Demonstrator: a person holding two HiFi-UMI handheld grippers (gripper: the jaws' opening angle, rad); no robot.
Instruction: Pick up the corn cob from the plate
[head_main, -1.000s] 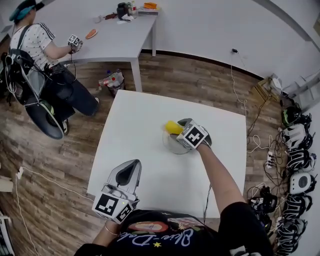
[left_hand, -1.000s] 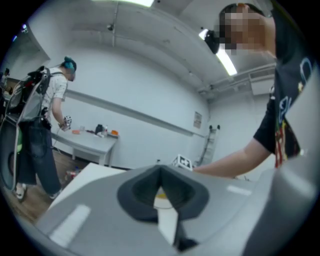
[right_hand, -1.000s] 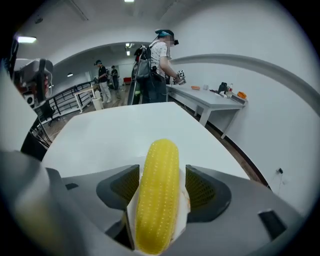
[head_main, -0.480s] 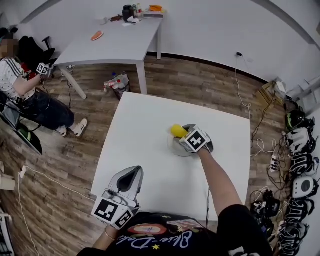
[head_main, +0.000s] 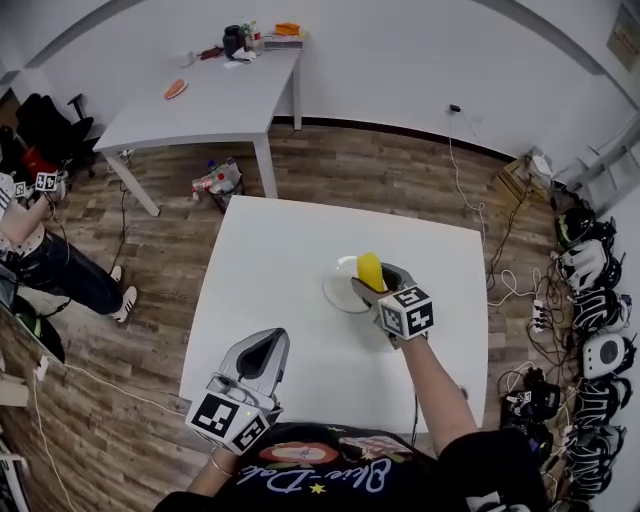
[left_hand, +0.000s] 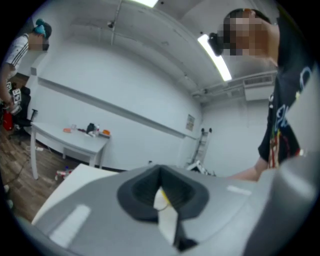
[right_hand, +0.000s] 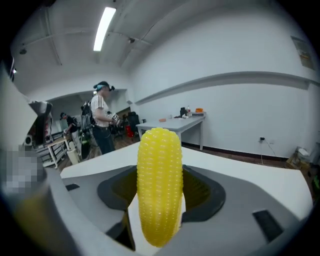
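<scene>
Grip on corn cob (head_main: 371, 270), seemingly mid-lift.
Head view: right gripper (head_main: 377, 283) clamped on the cob just over plate (head_main: 331, 289); left gripper (head_main: 264, 346) idle near table (head_main: 270, 260) edge. Left gripper view: jaws pressed together, nothing between. Right gripper view: cob upright between jaws. Next, likely: raise clear, keeping the squeeze firm.

Right tool (right_hand: 159, 200) clamps upright corn cob (right_hand: 159, 185).

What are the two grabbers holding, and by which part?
The right gripper clamps the corn cob across one half; its other end sticks out past the jaws. The left gripper holds nothing, jaws together.
</scene>
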